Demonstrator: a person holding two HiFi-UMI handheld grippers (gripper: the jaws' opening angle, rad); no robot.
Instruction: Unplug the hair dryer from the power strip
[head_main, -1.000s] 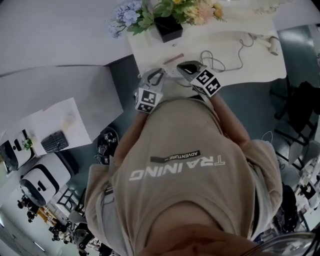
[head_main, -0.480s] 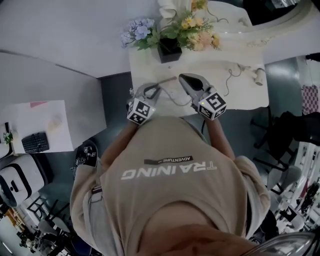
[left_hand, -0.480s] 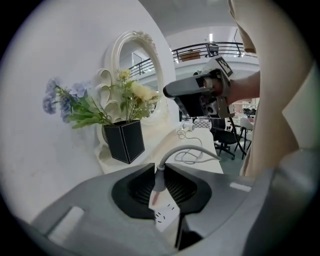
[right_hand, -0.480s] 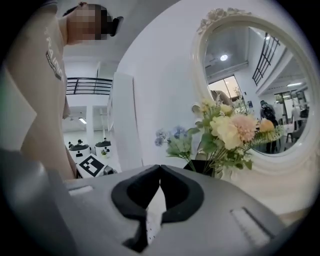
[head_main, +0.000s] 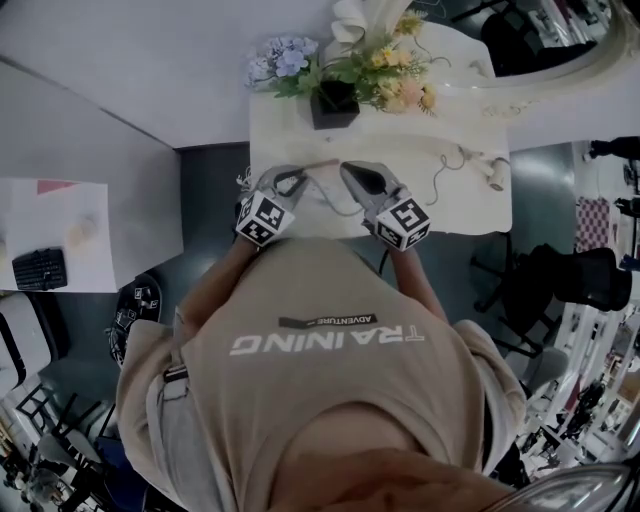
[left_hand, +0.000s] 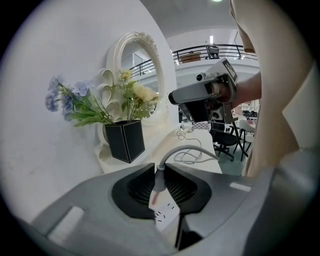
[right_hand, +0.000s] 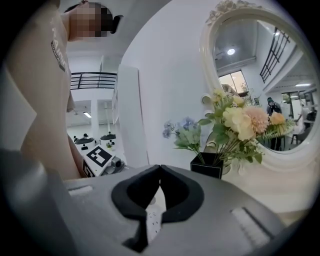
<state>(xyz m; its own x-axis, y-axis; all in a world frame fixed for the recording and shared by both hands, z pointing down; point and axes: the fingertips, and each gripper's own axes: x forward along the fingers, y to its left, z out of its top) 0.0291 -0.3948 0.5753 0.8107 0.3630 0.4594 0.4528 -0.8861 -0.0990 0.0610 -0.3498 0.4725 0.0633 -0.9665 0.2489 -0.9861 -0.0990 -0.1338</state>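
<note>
The fingers of my left gripper (left_hand: 159, 169) are pressed shut on the grey plug (left_hand: 159, 183), right where its grey cord (left_hand: 186, 149) comes out. Under the plug I see the flat white power strip (left_hand: 166, 216). The fingers of my right gripper (right_hand: 160, 167) are shut tip to tip with nothing in them. The strip shows just below them.

Since a moment ago, the pale desk (head_main: 282, 130) has slid to the top middle of the head view. Both grippers have stayed by the desk's near edge. I think the plug is still in, so the pull is yet to come.

Both my arms reach forward from my body with bent elbows, the left arm at the frame's left. The grippers point up the frame at the black square flower pot (head_main: 335, 102). The cord loops off to the small cream hair dryer (head_main: 494, 176) at the desk's right end.
</note>
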